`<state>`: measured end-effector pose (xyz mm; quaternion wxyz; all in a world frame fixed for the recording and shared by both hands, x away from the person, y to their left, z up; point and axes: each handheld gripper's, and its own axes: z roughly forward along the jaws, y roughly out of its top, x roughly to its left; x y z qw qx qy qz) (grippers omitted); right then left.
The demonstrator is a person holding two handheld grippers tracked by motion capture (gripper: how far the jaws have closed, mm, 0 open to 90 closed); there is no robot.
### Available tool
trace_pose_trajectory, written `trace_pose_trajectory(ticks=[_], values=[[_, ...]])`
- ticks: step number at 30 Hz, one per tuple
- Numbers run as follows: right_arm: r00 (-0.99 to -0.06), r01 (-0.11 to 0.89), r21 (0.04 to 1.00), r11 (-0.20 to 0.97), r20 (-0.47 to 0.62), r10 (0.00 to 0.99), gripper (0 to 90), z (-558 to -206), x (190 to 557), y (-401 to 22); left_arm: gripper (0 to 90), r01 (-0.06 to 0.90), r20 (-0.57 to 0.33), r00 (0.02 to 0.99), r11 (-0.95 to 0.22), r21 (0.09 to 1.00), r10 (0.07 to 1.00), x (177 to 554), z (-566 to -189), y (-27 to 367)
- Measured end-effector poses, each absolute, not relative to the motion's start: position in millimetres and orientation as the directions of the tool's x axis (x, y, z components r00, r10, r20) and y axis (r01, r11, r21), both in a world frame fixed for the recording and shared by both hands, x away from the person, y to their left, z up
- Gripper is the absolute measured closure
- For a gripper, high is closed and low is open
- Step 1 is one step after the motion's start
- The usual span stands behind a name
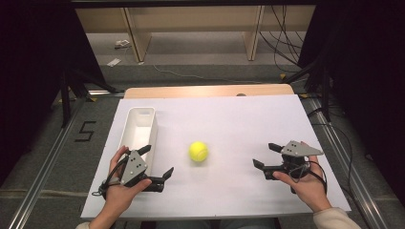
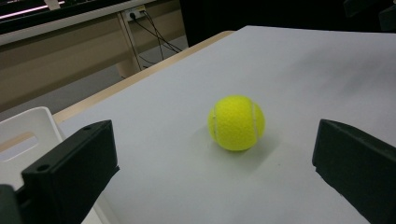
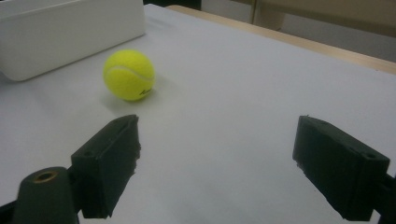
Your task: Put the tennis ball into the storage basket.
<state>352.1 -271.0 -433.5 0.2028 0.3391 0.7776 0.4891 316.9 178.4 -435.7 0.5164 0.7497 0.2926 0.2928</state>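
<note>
— Holding both grippers low over the white table (image 1: 229, 124), one at each side. Left gripper (image 1: 156, 164) has its jaws spread wide, nothing between them. Right gripper (image 1: 265, 156) the same: wide apart, empty.

— Where's the ball?

— Tennis ball (image 1: 198, 151) sits on the bare sheet between my two hands, nearer the left one, touching nothing. White bin (image 1: 154, 125) lies along the left side of the table, just beyond my left hand (image 1: 120, 187); it looks empty from above. In the left gripper view the ball (image 2: 236, 122) lies straight ahead, framed by the jaws but well clear of them. In the right gripper view it (image 3: 129, 74) is off to the upper left, near the bin wall (image 3: 70, 32).

— How will it handle?

— My guess: light, felt-covered, so the pads should bite well. It gives a little under squeeze and springs back. Main worry is rolling; a nudge from one jaw sends it off across the sheet.

— Where to take it?

— Across the widest part, jaws level either side of the middle, closing evenly. Left gripper looks better lined up
</note>
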Motion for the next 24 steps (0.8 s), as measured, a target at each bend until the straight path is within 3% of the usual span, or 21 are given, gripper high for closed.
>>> trace_pose_trajectory(ticks=[24], values=[[-0.71,0.307,0.902,0.303,0.006,0.704,15.6,-432,354,-254,0.0,0.128,0.143,0.66,-0.297,0.946,0.738,315,-435,179]])
